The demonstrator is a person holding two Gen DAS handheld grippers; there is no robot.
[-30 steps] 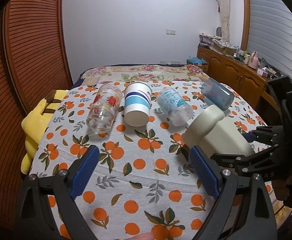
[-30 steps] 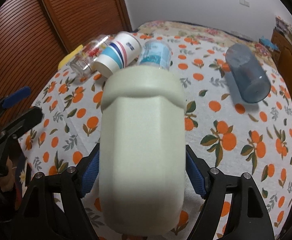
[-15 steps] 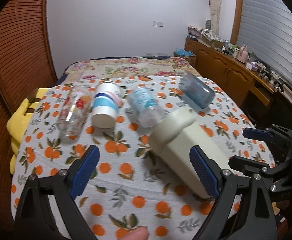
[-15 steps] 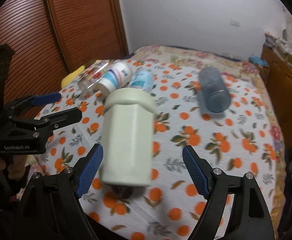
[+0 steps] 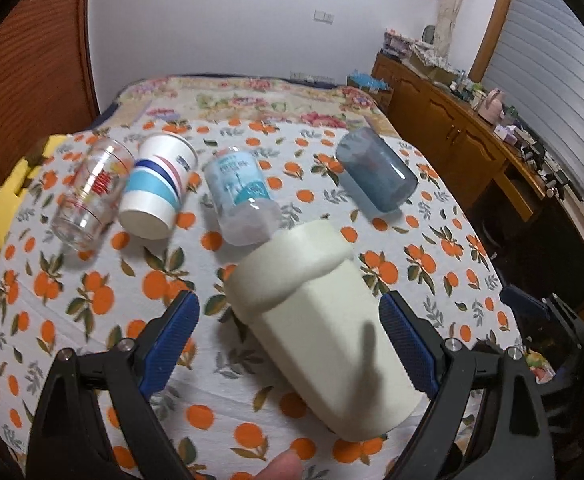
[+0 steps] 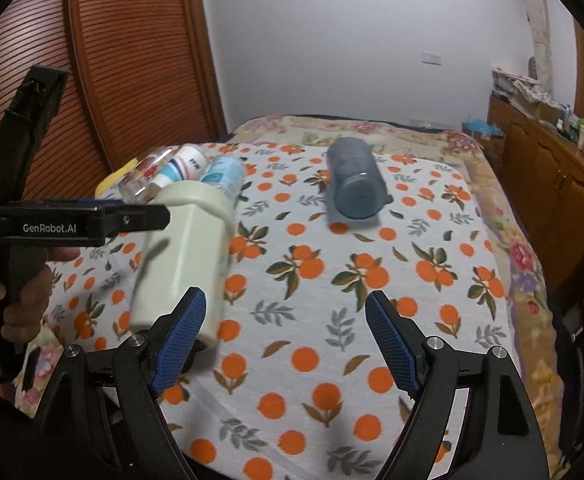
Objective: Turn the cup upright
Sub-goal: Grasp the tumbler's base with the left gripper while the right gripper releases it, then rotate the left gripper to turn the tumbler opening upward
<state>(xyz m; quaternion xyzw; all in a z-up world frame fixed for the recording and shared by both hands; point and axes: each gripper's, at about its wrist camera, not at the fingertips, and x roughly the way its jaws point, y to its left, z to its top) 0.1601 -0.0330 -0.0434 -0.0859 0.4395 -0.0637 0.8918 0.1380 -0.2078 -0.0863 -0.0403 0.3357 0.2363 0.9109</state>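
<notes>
Cream-coloured plastic cup with a thick rim band (image 5: 316,320) stood between the spread blue pads of the left gripper (image 5: 288,340), leaning toward the far left; whether the pads touched it could not be told. In the right wrist view the same cup (image 6: 180,256) appeared blurred at the near left part of the orange-print tablecloth (image 6: 332,280), just beyond the left finger of the right gripper (image 6: 284,340), whose jaws were wide apart and held nothing. Four other vessels lay on their sides farther back: a clear glass with red print (image 5: 90,196), a white paper cup with blue stripes (image 5: 158,192), a pale blue printed plastic cup (image 5: 240,196) and a smoky blue tumbler (image 5: 376,176), the last well apart from the other three. Left gripper (image 6: 92,222) was seen side-on, reaching across in front of the cream cup's rim.
</notes>
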